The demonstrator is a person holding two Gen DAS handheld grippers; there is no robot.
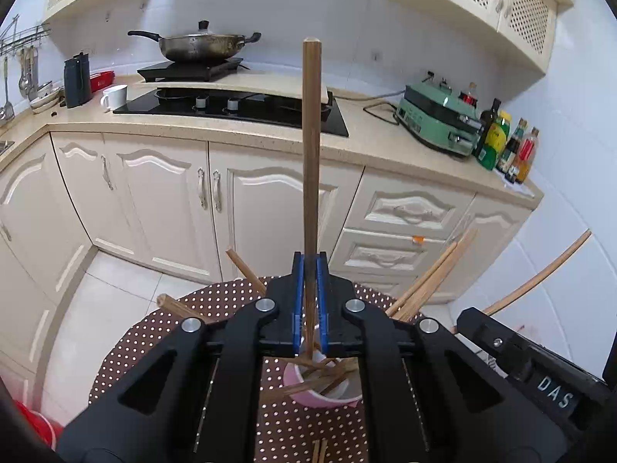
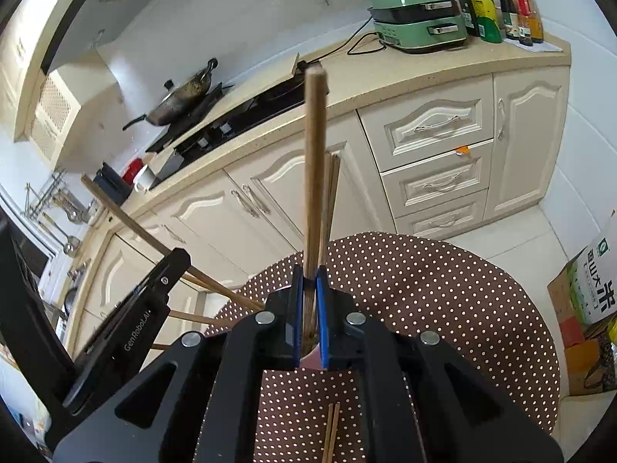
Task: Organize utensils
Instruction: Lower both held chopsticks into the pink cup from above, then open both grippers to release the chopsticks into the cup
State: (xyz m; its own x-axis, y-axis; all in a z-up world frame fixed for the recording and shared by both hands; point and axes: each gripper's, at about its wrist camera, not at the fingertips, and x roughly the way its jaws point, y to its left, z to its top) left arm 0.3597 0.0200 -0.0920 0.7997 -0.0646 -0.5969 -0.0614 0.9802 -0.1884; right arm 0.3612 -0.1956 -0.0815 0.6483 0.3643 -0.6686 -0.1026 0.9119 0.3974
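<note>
Wooden chopsticks filled both views. The left gripper (image 1: 310, 270) had its blue pads clamped on one chopstick (image 1: 311, 146), which stood upright from the jaws with its lower end reaching down into a pink cup (image 1: 327, 395). That cup sat on a round table under a brown polka-dot tablecloth (image 1: 154, 332) and held more chopsticks (image 1: 428, 277) fanned outward over its rim. The right gripper (image 2: 308, 281) was likewise closed on a single chopstick (image 2: 315, 162), pointing up, directly above the same cup, whose pink rim (image 2: 314, 357) just showed between the fingers. Two loose chopsticks (image 2: 331, 434) lay together on the cloth below the gripper. Each tool's black body appeared at the edge of the other's view.
</note>
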